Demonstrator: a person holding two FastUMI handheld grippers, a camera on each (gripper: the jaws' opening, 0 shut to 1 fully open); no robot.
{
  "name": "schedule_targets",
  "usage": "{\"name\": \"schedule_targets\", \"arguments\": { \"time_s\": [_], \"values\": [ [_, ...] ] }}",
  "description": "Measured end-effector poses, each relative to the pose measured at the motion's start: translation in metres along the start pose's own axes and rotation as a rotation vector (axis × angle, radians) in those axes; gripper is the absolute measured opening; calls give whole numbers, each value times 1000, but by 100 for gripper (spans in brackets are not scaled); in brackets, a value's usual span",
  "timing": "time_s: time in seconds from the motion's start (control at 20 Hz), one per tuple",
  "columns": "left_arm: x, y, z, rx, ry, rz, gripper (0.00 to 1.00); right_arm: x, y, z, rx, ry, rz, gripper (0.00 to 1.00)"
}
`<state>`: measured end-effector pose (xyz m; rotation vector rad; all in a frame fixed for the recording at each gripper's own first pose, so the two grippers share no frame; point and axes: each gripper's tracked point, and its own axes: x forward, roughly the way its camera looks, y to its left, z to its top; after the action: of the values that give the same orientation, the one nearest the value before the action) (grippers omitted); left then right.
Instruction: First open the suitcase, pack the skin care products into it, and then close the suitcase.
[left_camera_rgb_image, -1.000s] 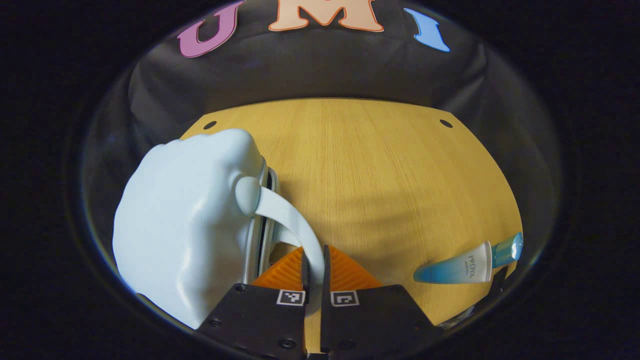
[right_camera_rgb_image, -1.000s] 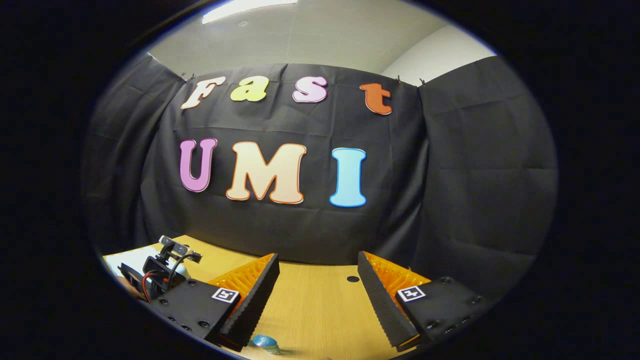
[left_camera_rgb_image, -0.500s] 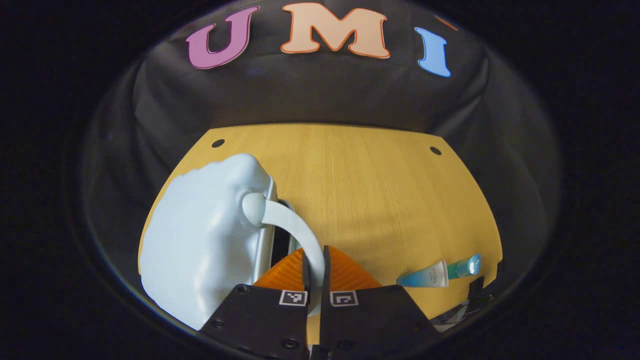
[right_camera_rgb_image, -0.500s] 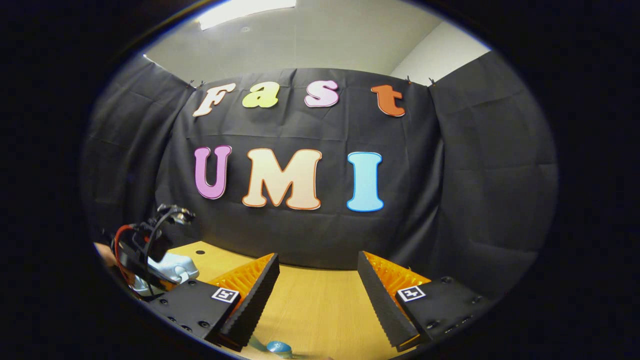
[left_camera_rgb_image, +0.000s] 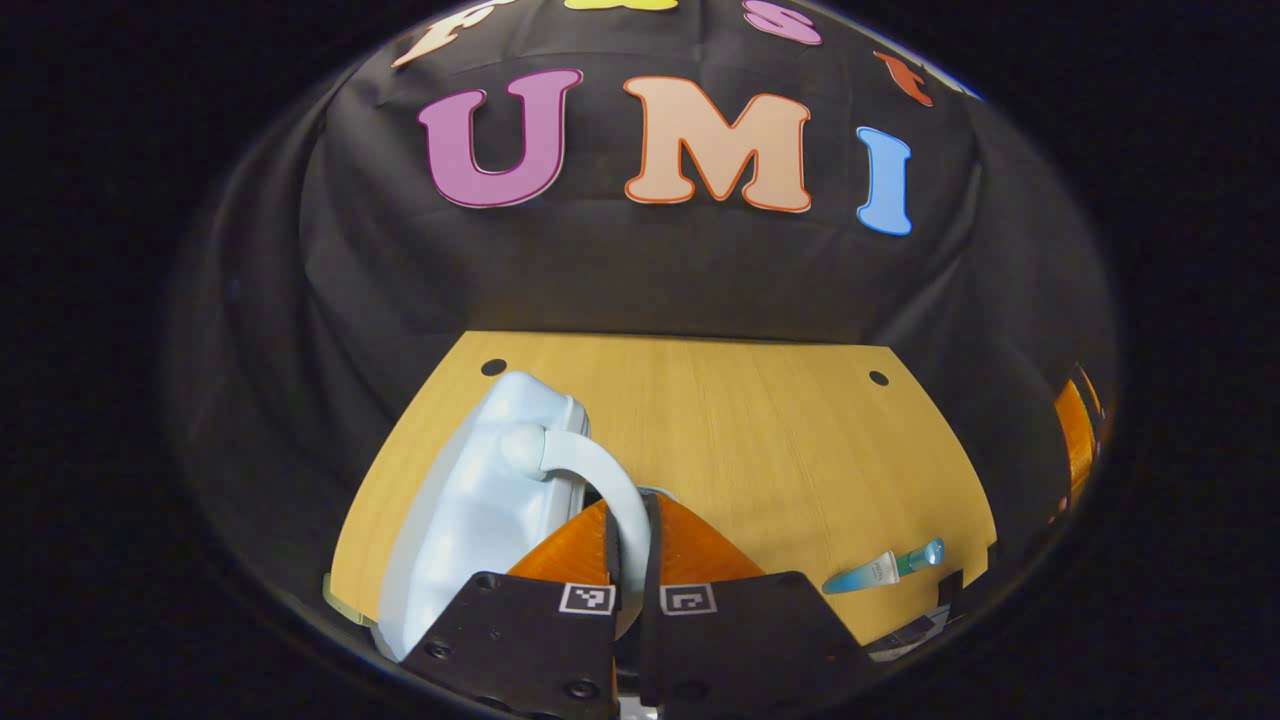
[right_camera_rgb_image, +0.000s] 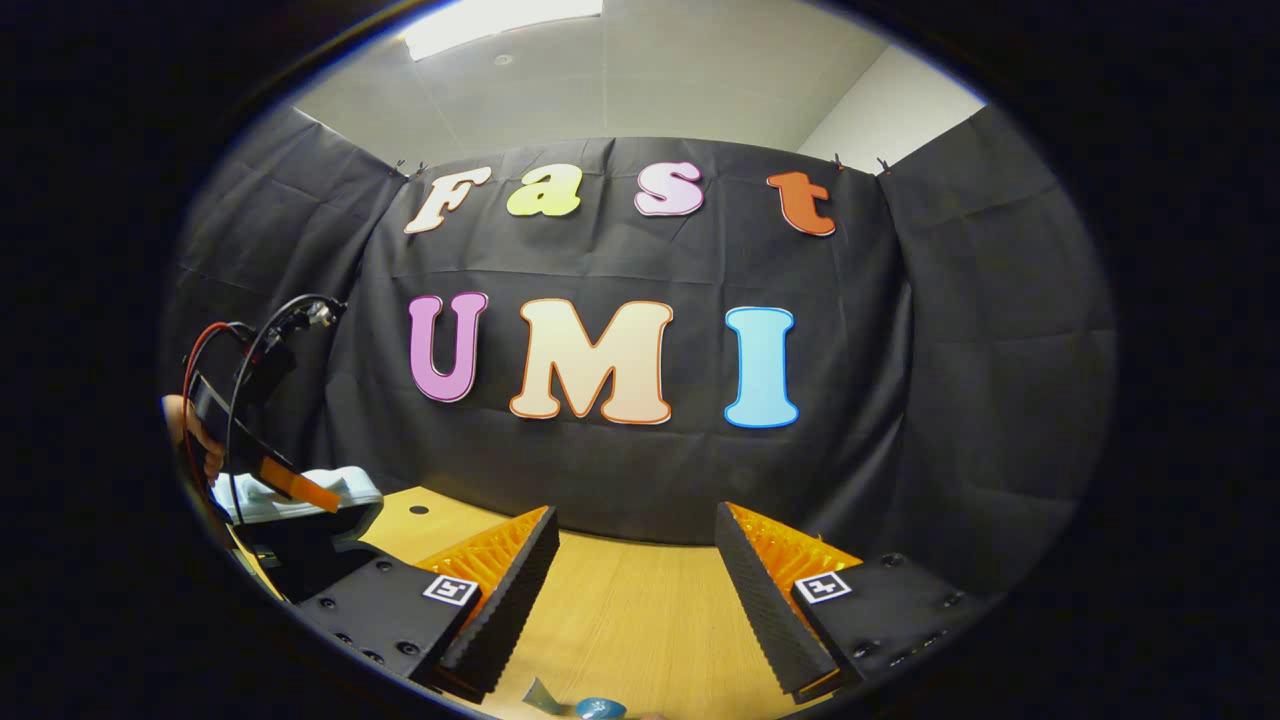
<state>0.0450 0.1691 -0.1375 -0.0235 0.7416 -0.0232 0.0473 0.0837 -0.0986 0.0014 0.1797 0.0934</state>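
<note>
left gripper (left_camera_rgb_image: 630, 545): clamped on the suitcase handle (left_camera_rgb_image: 600, 475); both fingers pinch the curved strap low at 6 o'clock in the left gripper view.
suitcase (left_camera_rgb_image: 470, 510): pale blue shell, on the worktop (left_camera_rgb_image: 760, 440) at 7–8 o'clock in the left gripper view. We see a dark seam under the handle; we can't tell how far the lid is parted.
right gripper (right_camera_rgb_image: 635, 590): fingers well apart, nothing between them, hanging above the worktop and aimed at the booth wall.
other rig: in the right gripper view, the left gripper (right_camera_rgb_image: 300, 490) sits at 8–9 o'clock with a hand (right_camera_rgb_image: 195, 440) behind it, and a bit of the pale shell (right_camera_rgb_image: 330, 485) beside it.
skin care tube (left_camera_rgb_image: 885, 568): lying flat on the worktop at 4 o'clock in the left gripper view, near the front edge, well apart from the suitcase. Its cap end (right_camera_rgb_image: 600, 708) peeks in at 6 o'clock in the right gripper view.
step: we judge this as opening, with the lid pulled by the handle.
risk 1: the strap is smooth and thin, so we could slip off it if the pull goes off-axis.
risk 2: nothing pins the base, so the whole case may lift or slide instead of the lid swinging.
risk 3: the tube is near the worktop edge, and a careless sweep from the right gripper could roll it off.
</note>
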Motion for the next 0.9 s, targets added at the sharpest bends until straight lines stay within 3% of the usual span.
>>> {"name": "schedule_targets", "arguments": {
  "time_s": [0.5,0.6,0.9],
  "values": [
    [-28,133,31,79,-95,132,2,21,60,1,25,-19,-26,100],
    [-33,167,38,55,-126,177,2,24,71,-1,24,-17,-32,96],
    [-34,257,26,-31,-135,288,2,32,98,1,10,-17,-31,99]
  ]
}}
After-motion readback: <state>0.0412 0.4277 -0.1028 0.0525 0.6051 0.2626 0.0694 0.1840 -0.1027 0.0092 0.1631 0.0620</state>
